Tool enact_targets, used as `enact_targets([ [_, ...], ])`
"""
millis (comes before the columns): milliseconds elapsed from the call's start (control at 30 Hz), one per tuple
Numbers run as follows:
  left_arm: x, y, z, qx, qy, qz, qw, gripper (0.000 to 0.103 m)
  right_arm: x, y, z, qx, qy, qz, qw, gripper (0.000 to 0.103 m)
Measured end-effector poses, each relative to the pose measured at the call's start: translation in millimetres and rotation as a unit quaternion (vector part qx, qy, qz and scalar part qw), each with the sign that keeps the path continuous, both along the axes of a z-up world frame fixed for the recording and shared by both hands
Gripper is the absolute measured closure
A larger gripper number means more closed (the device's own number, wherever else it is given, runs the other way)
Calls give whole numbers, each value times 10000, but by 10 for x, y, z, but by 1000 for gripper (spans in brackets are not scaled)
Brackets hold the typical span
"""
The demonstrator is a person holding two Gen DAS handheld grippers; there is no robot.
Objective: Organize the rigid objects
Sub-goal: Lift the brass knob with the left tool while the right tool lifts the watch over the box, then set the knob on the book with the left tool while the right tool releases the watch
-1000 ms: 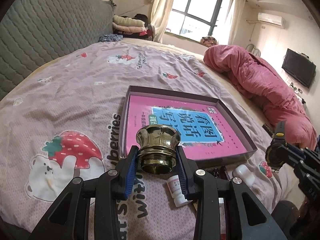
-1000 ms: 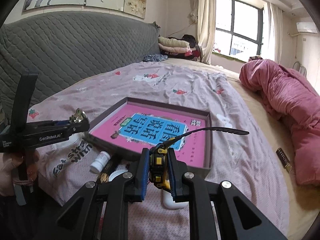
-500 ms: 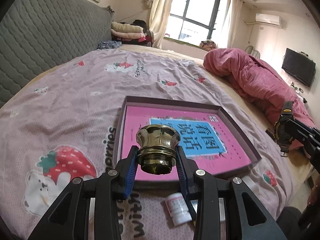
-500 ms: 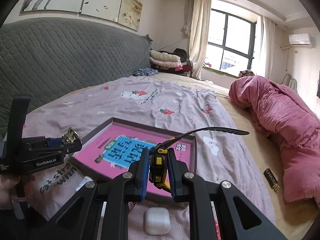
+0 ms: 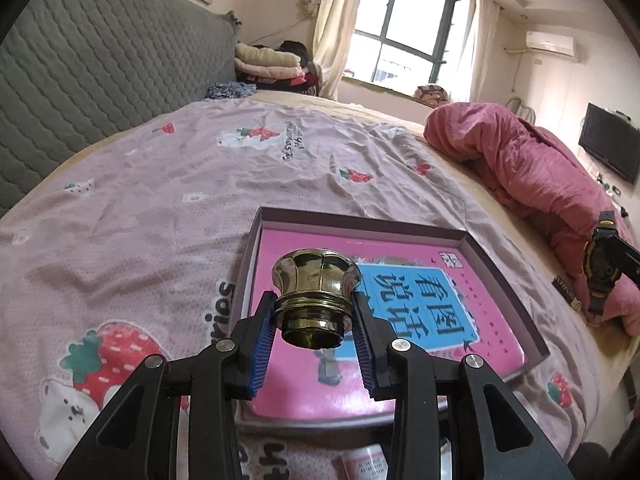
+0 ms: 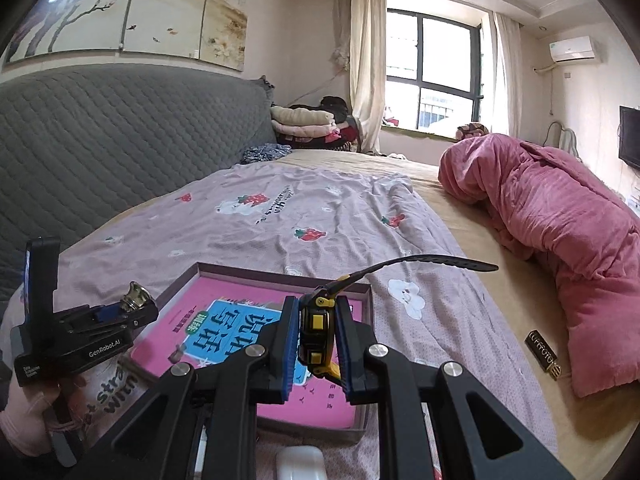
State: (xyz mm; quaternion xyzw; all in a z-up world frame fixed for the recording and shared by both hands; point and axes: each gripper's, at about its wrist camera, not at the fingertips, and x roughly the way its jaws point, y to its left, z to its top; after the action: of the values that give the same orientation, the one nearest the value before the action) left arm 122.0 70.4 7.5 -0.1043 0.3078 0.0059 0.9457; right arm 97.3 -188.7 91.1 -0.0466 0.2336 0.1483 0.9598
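In the left wrist view we see the left claw (image 5: 316, 334) clamped on a brass knob (image 5: 316, 290). Its blue pads press on the threaded neck, and the wider fluted head points away from the camera. The knob is held in the air above the near left part of a shallow box (image 5: 502, 280), which lies on the bed (image 5: 160, 216). Inside the box there is a pink book (image 5: 400, 344) with a blue panel and Chinese letters. At the right edge we see the right claw (image 5: 612, 254) with a black and yellow wristwatch (image 5: 598, 266), in front of a rolled pink quilt (image 5: 520, 172). A small white bottle (image 5: 366, 462) lies on the bed cover under the left claw, only partly visible.

In the right wrist view the right claw (image 6: 318, 340) is closed on the wristwatch (image 6: 316, 330). The pads grip the watch body from both sides, and one black strap rises and bends to the right. The watch hangs above the near right part of the box (image 6: 366, 292). On the left a hand (image 6: 24, 420) holds the left claw (image 6: 128, 308) with the knob (image 6: 136, 298) at its tip, above the left edge of the box. A white earbud case (image 6: 300, 462) lies on the bed just before the box. A small dark object with gold letters (image 6: 542, 350) lies beside the quilt (image 6: 560, 232).
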Motion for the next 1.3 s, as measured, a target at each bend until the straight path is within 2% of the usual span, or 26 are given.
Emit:
enact_targets([
  [233,80,75,-71,-95,91,-79,9999,66,121,191,29,-298,-66,24,9995,85],
  [500,176,89,-126,32,213,-57,9998,66,196,434,-103,-603,93,209,9979,85],
  [1000,231,-33,-191,261,375,-374,9983,66,267,348,-225,-404,441,118,9981,85],
  [1300,299,2,-235,198,506,-406,9977,66,362,530,-316,-661,673,340,9950,85],
])
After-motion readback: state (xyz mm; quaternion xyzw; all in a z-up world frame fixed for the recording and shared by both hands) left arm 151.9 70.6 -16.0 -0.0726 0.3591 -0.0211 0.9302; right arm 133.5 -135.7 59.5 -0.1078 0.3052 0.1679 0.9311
